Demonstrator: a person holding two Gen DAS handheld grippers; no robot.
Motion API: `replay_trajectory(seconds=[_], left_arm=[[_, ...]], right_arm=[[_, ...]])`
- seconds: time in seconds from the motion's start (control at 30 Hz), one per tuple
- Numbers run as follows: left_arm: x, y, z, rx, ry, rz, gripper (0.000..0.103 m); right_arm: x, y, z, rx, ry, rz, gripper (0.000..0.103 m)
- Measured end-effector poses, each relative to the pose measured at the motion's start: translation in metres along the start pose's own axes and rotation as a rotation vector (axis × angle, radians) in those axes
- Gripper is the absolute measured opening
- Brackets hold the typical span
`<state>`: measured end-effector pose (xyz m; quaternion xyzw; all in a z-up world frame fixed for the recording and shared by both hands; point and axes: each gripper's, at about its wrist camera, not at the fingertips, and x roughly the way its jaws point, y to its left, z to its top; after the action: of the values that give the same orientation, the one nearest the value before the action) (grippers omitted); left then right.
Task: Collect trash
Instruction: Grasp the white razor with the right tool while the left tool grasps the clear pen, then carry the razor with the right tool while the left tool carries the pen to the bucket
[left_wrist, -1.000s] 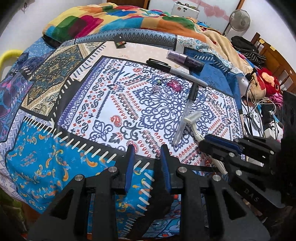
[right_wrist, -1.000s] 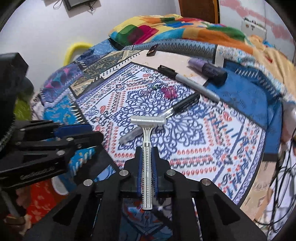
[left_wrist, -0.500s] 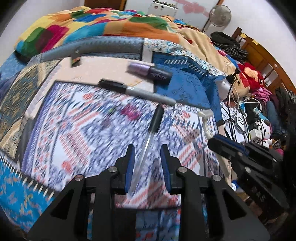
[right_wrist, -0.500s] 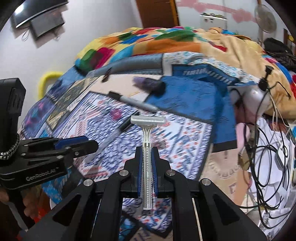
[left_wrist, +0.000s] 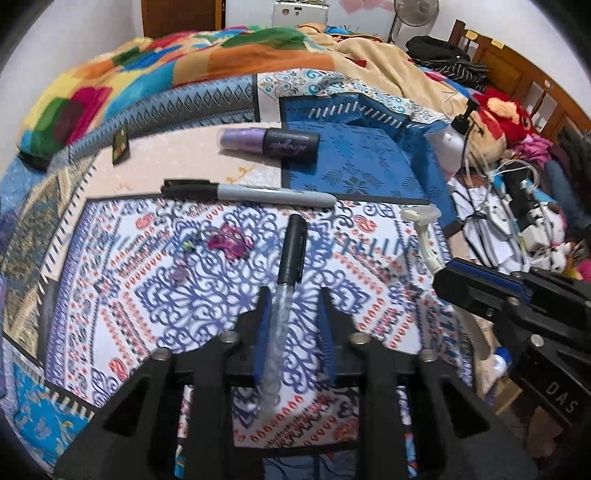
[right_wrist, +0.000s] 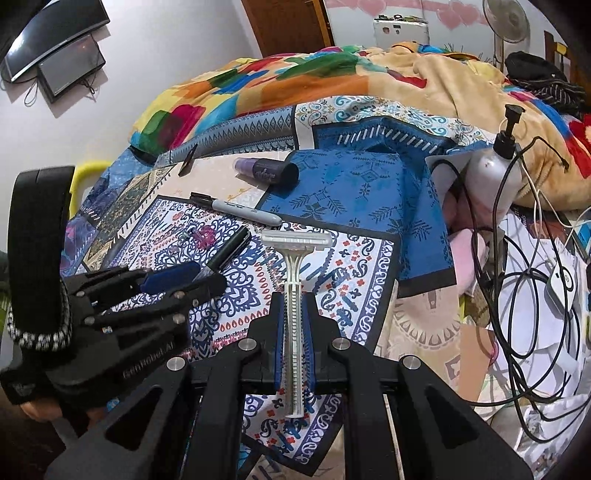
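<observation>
My right gripper (right_wrist: 293, 295) is shut on a white disposable razor (right_wrist: 294, 254), head pointing forward above the patterned cloth. The razor also shows in the left wrist view (left_wrist: 421, 229). My left gripper (left_wrist: 291, 295) is open with its fingers either side of a clear pen with a black cap (left_wrist: 288, 266) that lies on the cloth; the pen also shows in the right wrist view (right_wrist: 229, 247). Farther back lie a grey marker (left_wrist: 247, 192), a purple bottle with a dark cap (left_wrist: 269, 142) and a small pink wrapper (left_wrist: 231, 242).
The patterned cloth (left_wrist: 147, 295) covers a bed with a colourful blanket (left_wrist: 166, 70) behind. To the right are a pump bottle (right_wrist: 495, 170), tangled cables (right_wrist: 517, 295) and a red plush toy (left_wrist: 506, 118). A small dark card (left_wrist: 120, 146) lies at the back left.
My left gripper has moved forward and right until the pen lies between its open fingers. My right gripper has carried the razor to the right, toward the cloth's edge.
</observation>
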<state>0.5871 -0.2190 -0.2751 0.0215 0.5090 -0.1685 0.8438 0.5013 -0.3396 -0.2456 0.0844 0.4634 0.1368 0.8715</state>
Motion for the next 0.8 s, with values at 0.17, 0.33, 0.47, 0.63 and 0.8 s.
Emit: replay_trajectory(seconds=[0.17,0.33,0.47,0.63,0.8], left_arm=[[-0.008,0.012,-0.005,-0.121,0.038,-0.099,0.007],[-0.042,0.008,-0.015,-0.134,-0.003,-0.082,0.007],[-0.080,0.004,-0.023,-0.122,-0.052,-0.049,0.007],[-0.135,0.004,-0.031,-0.117,-0.119,0.000,0.007],[-0.190,0.010,-0.050,-0.133,-0.186,0.028,0.007]], right_arm=[[-0.013,0.004,0.000,0.008,-0.006,0.004,0.009],[-0.034,0.014,0.002,-0.007,-0.024,0.006,0.009],[-0.053,0.024,0.005,-0.015,-0.040,0.013,0.009],[-0.080,0.044,0.007,-0.035,-0.071,0.035,0.009],[-0.108,0.076,0.005,-0.068,-0.093,0.075,0.009]])
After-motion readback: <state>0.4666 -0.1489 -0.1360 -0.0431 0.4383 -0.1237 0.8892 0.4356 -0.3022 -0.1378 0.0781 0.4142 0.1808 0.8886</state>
